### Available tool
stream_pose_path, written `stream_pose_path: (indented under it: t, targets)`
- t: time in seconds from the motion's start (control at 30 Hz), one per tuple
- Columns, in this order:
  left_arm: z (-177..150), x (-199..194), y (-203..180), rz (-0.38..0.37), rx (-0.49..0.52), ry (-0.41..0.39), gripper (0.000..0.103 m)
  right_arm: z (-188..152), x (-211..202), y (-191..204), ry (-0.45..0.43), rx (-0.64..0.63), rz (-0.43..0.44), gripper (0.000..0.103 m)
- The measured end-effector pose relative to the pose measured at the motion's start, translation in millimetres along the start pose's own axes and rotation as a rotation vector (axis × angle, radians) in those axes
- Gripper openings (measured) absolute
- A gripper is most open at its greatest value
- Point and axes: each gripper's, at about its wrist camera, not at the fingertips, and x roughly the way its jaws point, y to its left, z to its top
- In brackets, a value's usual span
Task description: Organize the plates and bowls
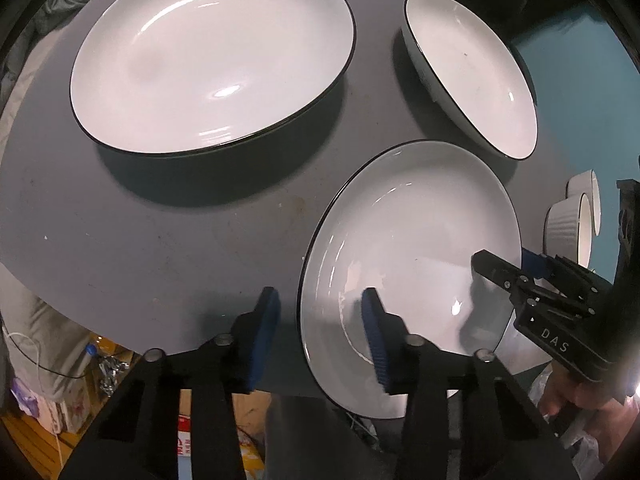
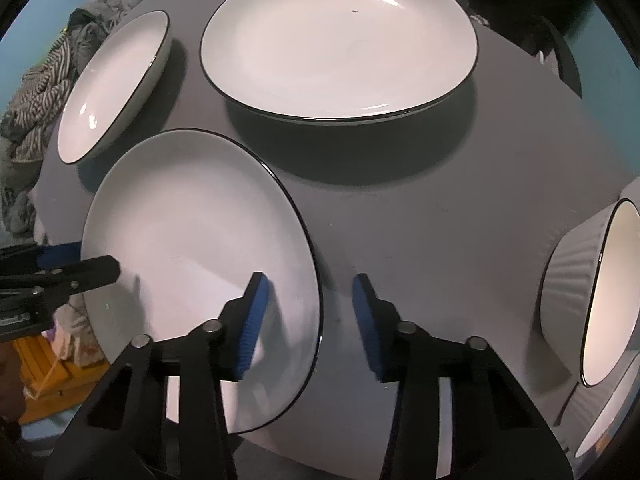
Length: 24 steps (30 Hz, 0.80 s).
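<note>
Both the left gripper (image 1: 320, 340) and right gripper (image 2: 310, 326) straddle, unclenched, opposite rims of the lower-frame glazed plate (image 1: 420, 240), which looks stiff, slick and breakable.

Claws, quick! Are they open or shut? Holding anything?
Left claw: open, straddling the plate rim, not pinching.
Right claw: open, straddling the same plate's other side.

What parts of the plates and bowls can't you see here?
- Ribbed bowls: right wrist view, cut off by the picture's edge.
- Near plate: left wrist view, its near rim hidden behind the left gripper.
- Table under every plate: hidden by the plates.
</note>
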Motion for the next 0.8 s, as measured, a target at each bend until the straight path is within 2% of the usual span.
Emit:
stream_pose_path:
  t: [0.2, 0.4, 0.67, 0.8]
  targets:
    - [0, -2, 11, -0.009, -0.032, -0.008, 0.03, -3, -1, 1, 0.002, -0.011, 0.019, 0.029]
    - [3, 2, 13, -0.018, -0.03, 0.01, 0.02, 6, 6, 7, 0.024, -0.001, 0.049, 0.029]
    - [9, 10, 3, -0.01, 0.005, 0.042, 0.019, 23, 7, 9, 0.066, -0.008, 0.059, 0.029]
    - [13, 12, 9, -0.024, -0.013, 0.044, 0.018, 35, 14, 5, 0.097, -0.005, 0.073, 0.027]
